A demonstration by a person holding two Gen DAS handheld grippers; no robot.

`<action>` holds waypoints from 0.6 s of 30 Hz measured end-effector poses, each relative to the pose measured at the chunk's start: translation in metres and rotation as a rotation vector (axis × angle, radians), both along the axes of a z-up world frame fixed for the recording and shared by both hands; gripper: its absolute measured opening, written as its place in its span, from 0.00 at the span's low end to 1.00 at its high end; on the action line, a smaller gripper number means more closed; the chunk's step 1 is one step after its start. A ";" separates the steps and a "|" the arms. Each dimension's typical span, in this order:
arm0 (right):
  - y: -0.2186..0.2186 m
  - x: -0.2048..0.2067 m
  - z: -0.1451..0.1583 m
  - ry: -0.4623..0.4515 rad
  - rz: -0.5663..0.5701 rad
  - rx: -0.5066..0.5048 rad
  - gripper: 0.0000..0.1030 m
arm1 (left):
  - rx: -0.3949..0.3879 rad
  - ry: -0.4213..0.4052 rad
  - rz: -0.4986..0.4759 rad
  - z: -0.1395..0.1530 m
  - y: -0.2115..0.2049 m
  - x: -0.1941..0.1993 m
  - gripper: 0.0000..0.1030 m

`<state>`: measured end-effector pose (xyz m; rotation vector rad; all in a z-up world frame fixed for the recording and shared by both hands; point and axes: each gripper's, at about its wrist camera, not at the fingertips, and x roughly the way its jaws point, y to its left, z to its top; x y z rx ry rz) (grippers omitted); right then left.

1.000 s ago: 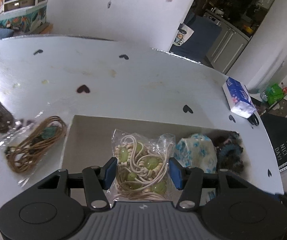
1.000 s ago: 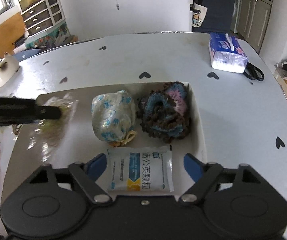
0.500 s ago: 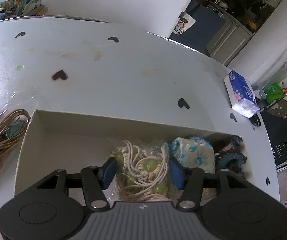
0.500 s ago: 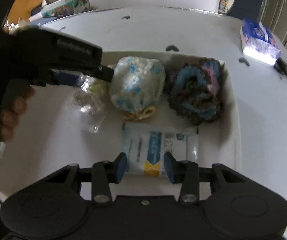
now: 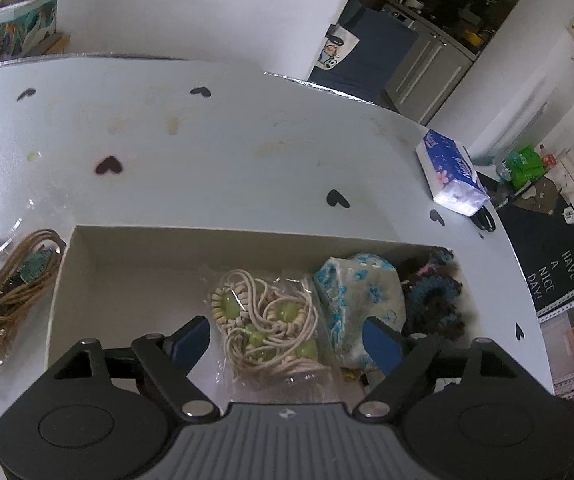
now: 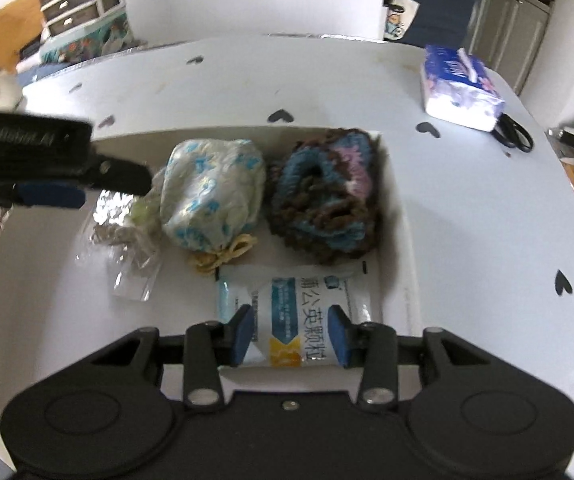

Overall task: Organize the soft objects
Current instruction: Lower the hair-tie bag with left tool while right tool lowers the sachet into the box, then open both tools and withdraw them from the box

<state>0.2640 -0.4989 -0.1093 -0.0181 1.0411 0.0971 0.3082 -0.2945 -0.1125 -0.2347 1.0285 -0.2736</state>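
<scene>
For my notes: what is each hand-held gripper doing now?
Left hand-held gripper: opening, bag of beaded cords between, unpressed.
Right hand-held gripper: shut on sachet.

box (image 5: 87, 264): matt white card
bead bag (image 5: 271, 316): clear glossy plastic, cream cord
pouch (image 6: 215, 192): crinkled printed cloth
scrunchie (image 6: 327, 208): rough crochet yarn
sachet (image 6: 303, 308): glossy foil-like plastic
table (image 5: 227, 152): smooth, slightly shiny white
</scene>
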 end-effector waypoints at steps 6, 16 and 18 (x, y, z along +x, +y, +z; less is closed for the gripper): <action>-0.007 -0.012 0.016 -0.050 -0.032 0.036 0.45 | 0.031 -0.037 -0.017 0.013 0.002 -0.014 0.86; -0.014 -0.033 0.050 -0.155 -0.057 0.060 0.58 | 0.066 -0.097 -0.030 0.032 0.006 -0.038 0.96; -0.015 -0.037 0.055 -0.176 -0.057 0.060 0.62 | 0.072 -0.107 -0.030 0.035 0.006 -0.044 0.97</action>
